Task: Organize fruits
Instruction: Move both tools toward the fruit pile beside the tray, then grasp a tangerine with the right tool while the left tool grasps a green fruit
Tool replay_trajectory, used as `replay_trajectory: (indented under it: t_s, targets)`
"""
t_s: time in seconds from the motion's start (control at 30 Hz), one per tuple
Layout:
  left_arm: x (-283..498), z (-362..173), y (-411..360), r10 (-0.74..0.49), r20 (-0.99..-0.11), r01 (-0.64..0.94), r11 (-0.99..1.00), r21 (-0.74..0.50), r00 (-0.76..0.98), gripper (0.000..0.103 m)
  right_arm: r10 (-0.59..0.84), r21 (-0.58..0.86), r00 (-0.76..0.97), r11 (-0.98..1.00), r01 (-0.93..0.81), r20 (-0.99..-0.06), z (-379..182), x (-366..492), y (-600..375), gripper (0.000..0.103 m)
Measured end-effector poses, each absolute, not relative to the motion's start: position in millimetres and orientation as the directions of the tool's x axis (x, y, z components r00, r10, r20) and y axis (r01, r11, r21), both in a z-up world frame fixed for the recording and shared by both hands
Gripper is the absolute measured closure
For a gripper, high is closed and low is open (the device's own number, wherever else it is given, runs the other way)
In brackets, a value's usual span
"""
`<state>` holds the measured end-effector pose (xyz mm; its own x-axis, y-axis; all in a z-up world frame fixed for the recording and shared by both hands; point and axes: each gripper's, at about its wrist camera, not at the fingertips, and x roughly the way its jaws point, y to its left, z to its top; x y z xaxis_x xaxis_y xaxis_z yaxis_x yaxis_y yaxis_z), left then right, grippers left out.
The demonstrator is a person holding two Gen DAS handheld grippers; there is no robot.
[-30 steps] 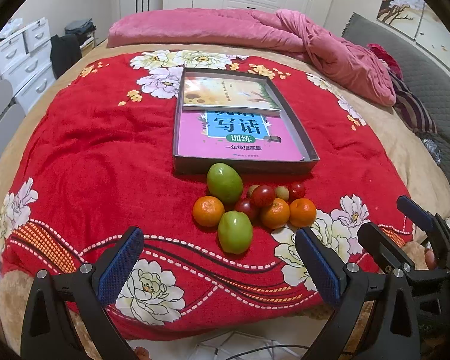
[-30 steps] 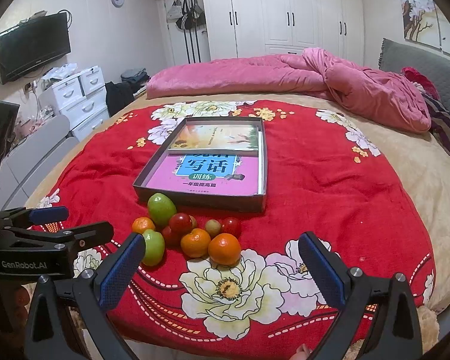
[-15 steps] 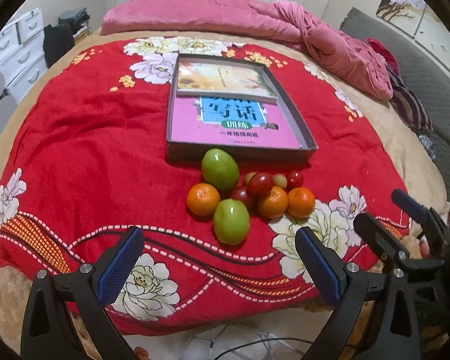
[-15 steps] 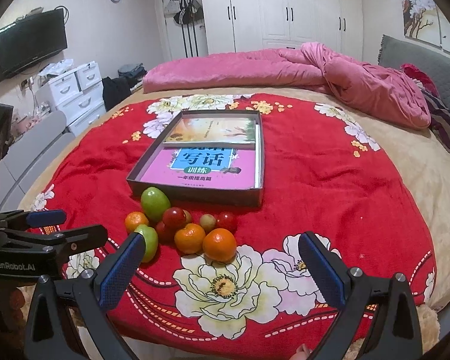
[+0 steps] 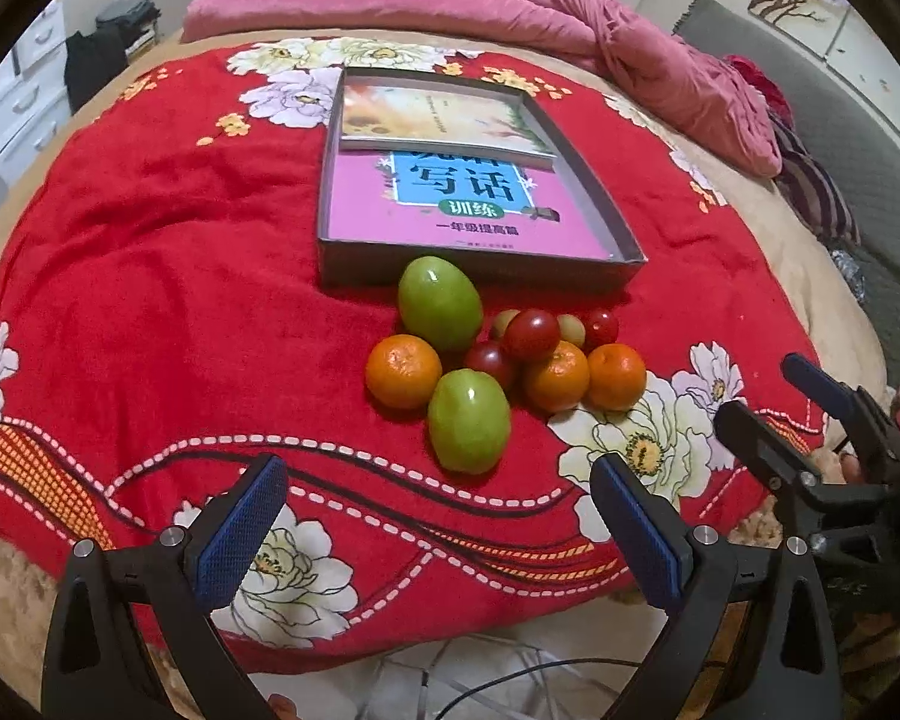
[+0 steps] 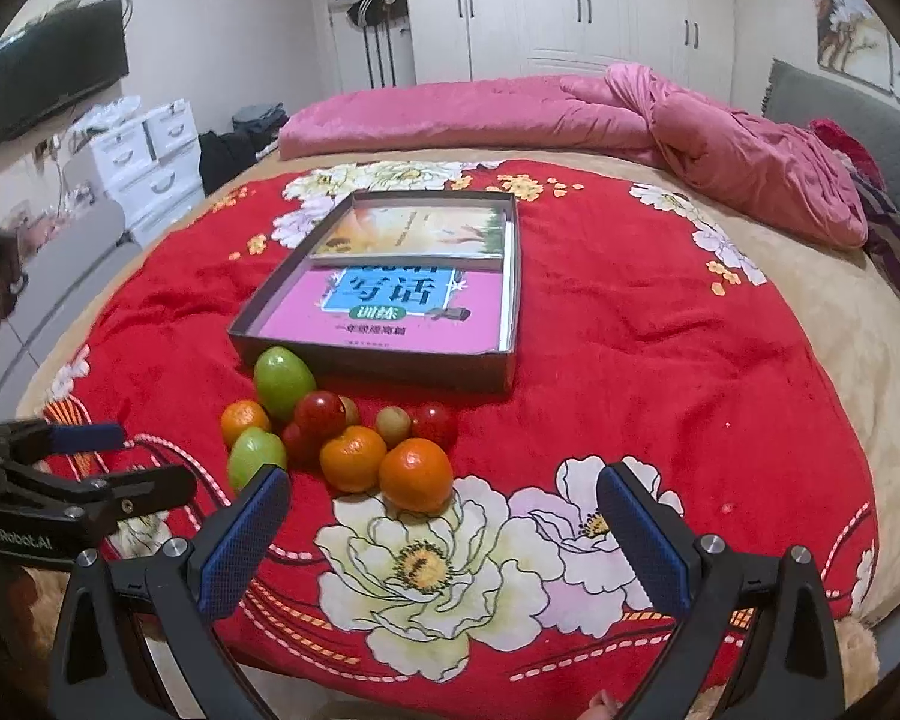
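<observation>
While short of fruit pile (image 5: 498, 360), both jaws wide, empty.

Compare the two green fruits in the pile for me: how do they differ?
The far green fruit lies close against the box wall; the near green fruit lies at the pile's front, closest to the left gripper. The far one looks larger. The near one touches an orange on its left. Both are smooth, glossy, egg-shaped and ungripped.

Bed (image 6: 840, 372) under a red flowered blanket (image 5: 168, 276), shallow box (image 5: 606, 213) holding books at its middle, fruit cluster (image 5: 498, 360) touching the box's near side, pink duvet (image 6: 600, 114) bunched at the far edge.
</observation>
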<state>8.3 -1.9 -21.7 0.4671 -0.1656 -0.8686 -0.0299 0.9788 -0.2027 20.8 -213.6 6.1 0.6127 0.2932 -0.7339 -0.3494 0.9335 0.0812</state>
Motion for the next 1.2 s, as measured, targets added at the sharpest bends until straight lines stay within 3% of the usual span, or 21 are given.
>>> replay_trajectory:
  t_s: [0.73, 0.93, 1.03, 1.1, 1.2]
  targets:
    - [30.9, -46.5, -7.2, -0.195, -0.893, -0.036, 0.973, -0.229, 0.406, 0.003, 0.282, 0.023, 0.529, 0.896, -0.442, -0.801, -39.8, 50.9, -196.4, 0.001]
    - [35.6, -49.4, -8.1, -0.206, -0.893, -0.035, 0.970, -0.239, 0.401, 0.007, 0.291, 0.037, 0.514, 0.893, -0.448, -0.807, -45.0, 57.6, -195.7, 0.001]
    - [37.4, -51.3, -10.6, -0.216, -0.892, -0.026, 0.969, -0.246, 0.397, 0.012, 0.293, 0.032, 0.512, 0.889, -0.457, -0.807, -47.2, 61.9, -194.4, 0.006]
    - [39.1, -53.0, -14.0, -0.217, -0.893, -0.013, 0.970, -0.242, 0.394, 0.030, 0.294, 0.026, 0.510, 0.883, -0.468, -0.809, -48.7, 63.4, -192.8, 0.012]
    - [42.2, -57.8, -17.8, -0.225, -0.899, -0.001, 0.970, -0.243, 0.377, 0.038, 0.300, 0.017, 0.500, 0.870, -0.493, -0.813, -52.7, 65.2, -189.3, 0.021]
